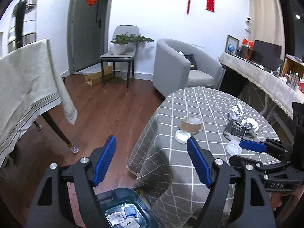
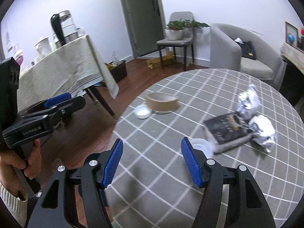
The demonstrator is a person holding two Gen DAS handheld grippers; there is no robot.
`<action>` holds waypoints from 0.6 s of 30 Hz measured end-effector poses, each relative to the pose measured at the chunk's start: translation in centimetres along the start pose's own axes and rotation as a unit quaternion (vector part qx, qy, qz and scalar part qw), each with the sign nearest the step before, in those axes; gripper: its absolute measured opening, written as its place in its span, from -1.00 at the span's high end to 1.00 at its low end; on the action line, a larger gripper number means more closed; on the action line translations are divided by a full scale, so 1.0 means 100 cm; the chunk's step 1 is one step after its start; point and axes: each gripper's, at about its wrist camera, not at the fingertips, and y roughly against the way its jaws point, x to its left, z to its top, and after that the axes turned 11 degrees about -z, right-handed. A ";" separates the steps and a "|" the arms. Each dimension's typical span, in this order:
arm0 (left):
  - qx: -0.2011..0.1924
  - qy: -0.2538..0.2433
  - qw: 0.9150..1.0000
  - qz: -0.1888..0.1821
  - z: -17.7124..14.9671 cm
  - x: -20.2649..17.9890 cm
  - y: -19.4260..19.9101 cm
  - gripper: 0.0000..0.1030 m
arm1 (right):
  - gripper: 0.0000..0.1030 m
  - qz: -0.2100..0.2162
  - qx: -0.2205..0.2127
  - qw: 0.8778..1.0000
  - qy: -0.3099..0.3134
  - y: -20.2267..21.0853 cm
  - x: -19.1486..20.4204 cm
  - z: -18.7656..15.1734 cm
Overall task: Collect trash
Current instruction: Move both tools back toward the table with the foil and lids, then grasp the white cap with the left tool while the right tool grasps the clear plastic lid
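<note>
Evidently the left gripper point(image 1: 152, 159) hangs wide and empty above the bin point(image 1: 123, 209) beside the table point(image 2: 161, 171), while the right gripper point(image 2: 152, 163), also wide (nothing held), lines up on the clear lid point(image 2: 202, 146); foil balls point(image 2: 263, 131) lie beyond.

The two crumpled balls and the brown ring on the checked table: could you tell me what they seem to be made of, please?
The two crumpled balls look like aluminium foil: silvery, shiny, with sharp creases that catch the light. The brown ring looks like matte cardboard, probably a spent tape core: even tan, dull wall, hollow centre. Both guesses rest on look alone.
</note>
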 end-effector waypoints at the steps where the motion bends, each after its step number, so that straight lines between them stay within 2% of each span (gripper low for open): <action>1: 0.002 -0.003 1.000 -0.003 0.001 -0.001 -0.003 -0.53 | -0.21 -0.005 0.001 1.000 -0.004 -0.001 -0.005 -0.001; 11: 0.042 -0.026 0.998 -0.034 0.000 -0.018 -0.053 -0.53 | -0.13 -0.027 0.026 0.999 -0.024 -0.010 -0.034 -0.012; 18: 0.059 -0.031 0.996 -0.053 -0.004 -0.027 -0.079 -0.53 | -0.07 -0.034 0.043 0.998 -0.019 -0.020 -0.036 -0.012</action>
